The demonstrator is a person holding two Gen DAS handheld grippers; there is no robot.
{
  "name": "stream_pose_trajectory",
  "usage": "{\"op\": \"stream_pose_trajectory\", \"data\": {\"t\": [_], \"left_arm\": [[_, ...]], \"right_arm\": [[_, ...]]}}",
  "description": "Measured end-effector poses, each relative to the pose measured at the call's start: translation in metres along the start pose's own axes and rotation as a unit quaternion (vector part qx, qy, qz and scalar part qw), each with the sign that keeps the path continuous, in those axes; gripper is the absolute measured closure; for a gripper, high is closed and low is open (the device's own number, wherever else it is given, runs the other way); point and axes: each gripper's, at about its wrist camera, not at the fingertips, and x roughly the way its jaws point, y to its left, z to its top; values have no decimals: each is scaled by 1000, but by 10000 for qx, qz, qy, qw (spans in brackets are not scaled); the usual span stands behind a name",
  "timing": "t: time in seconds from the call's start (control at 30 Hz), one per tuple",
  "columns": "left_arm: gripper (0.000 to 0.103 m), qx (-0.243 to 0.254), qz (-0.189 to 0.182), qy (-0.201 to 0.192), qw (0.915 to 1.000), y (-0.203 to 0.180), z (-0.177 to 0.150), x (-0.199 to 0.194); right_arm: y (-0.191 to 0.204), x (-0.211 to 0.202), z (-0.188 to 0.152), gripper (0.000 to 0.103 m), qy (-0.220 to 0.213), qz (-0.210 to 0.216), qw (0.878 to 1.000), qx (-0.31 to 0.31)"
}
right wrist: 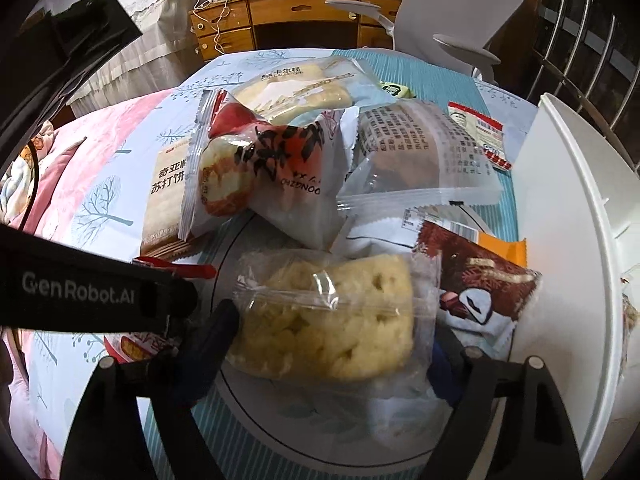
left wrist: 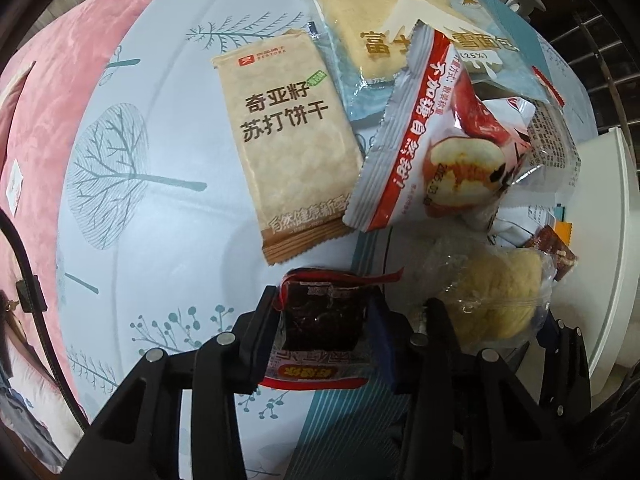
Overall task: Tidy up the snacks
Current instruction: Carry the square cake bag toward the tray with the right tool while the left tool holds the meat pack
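My left gripper (left wrist: 324, 312) is shut on a small dark snack packet with red trim (left wrist: 324, 316). My right gripper (right wrist: 336, 320) is shut on a clear-wrapped yellow pastry (right wrist: 332, 316), which also shows in the left wrist view (left wrist: 500, 296). Ahead lie a tan cracker pack (left wrist: 288, 148), a red-and-white bun pack (left wrist: 432, 144), a pale cake pack (left wrist: 384, 40) and a brown chocolate snack pack (right wrist: 476, 280). A white bin (right wrist: 568, 240) stands at the right.
The snacks lie on a table with a pale blue tree-print cloth (left wrist: 160, 208). A pink blanket (left wrist: 60, 100) is at the left. A wooden desk (right wrist: 288, 20) and a white chair (right wrist: 452, 12) stand beyond. A metal rack (right wrist: 592, 40) is at the right.
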Motion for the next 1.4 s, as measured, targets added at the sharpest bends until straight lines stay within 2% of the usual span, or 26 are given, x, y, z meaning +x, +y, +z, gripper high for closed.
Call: {"op": "stream_pose_trajectory", "data": {"t": [0.27, 0.6, 0.73, 0.97, 1.1, 1.17, 1.4], "left_arm": [[62, 193, -200, -305, 9991, 23, -30, -27], [62, 696, -333, -839, 9935, 50, -61, -87], [62, 1041, -404, -1061, 9881, 67, -70, -116], [62, 1451, -607, -1274, 9793, 72, -87, -156], [62, 1717, -643, -1411, 9729, 63, -97, -169], [62, 1938, -638, -1536, 9669, 56, -104, -177], [61, 2478, -689, -1761, 9502, 24, -118, -197]], "right_arm": [[9, -18, -13, 23, -28, -209, 9997, 96], [30, -66, -26, 23, -333, -478, 9973, 454], [34, -94, -32, 23, -509, -642, 9939, 744], [31, -138, -40, 23, -743, -856, 9879, 1060], [22, -168, -49, 23, -1076, -917, 9813, 1308], [15, -181, -55, 23, -1226, -964, 9773, 1435], [-18, -215, -77, 23, -1407, -1098, 9636, 1991]]}}
